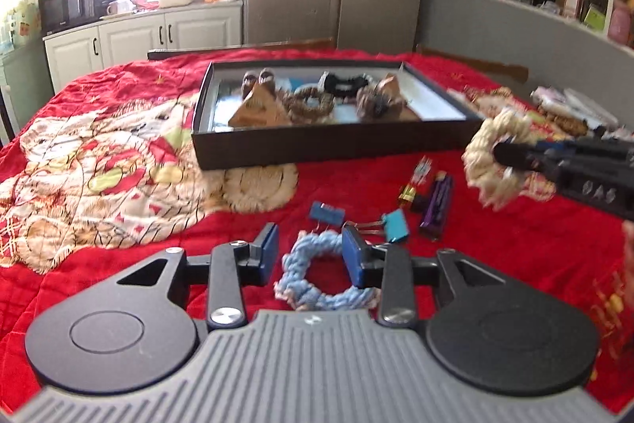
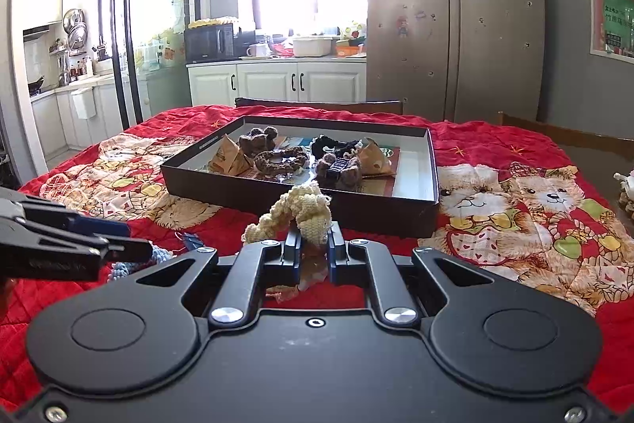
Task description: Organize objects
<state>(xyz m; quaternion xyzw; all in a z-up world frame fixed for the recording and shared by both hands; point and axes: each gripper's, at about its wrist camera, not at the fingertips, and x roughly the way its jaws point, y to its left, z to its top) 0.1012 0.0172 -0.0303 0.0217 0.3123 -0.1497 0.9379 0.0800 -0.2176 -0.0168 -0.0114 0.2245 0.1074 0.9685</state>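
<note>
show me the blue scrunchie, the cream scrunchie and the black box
blue scrunchie (image 1: 317, 244), left wrist view, top of ring
cream scrunchie (image 2: 309, 213), right wrist view, its middle
black box (image 1: 317, 145), left wrist view, near wall

Left gripper (image 1: 310, 248): black linkages, blue pads, silver screws, ribbed grey base; right gripper (image 2: 315, 244) all black.

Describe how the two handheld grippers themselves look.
Both are matte black plastic with blue-padded fingers, silver pivot screws and round disc covers. The left gripper has a ribbed grey base; the right gripper has a smooth black one with a small ring mark.
</note>
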